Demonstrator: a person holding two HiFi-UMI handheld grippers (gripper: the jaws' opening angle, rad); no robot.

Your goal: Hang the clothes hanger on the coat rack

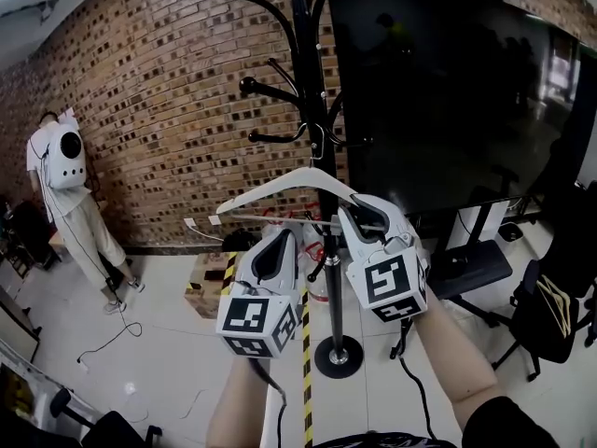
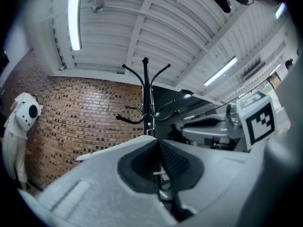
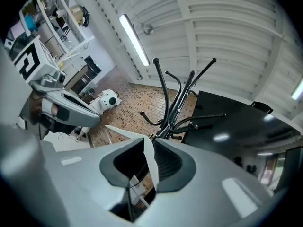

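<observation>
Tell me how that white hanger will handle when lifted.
The white clothes hanger looks thin, so it is probably light, and it seems stiff, holding its shape in the right tool. Gripped on one arm, it may pivot or swing. Its smooth surface could slip.

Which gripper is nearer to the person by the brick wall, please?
Left. The left gripper sits on that person's side of the rack; the right gripper grips the hanger beyond it.

grey left tongs [image 2: 155,143], grey right tongs [image 3: 147,143], dark ribbed pads [image 3: 168,162], black-and-white marker cubes [image 1: 256,325], dark sleeve [image 1: 508,423]
</observation>
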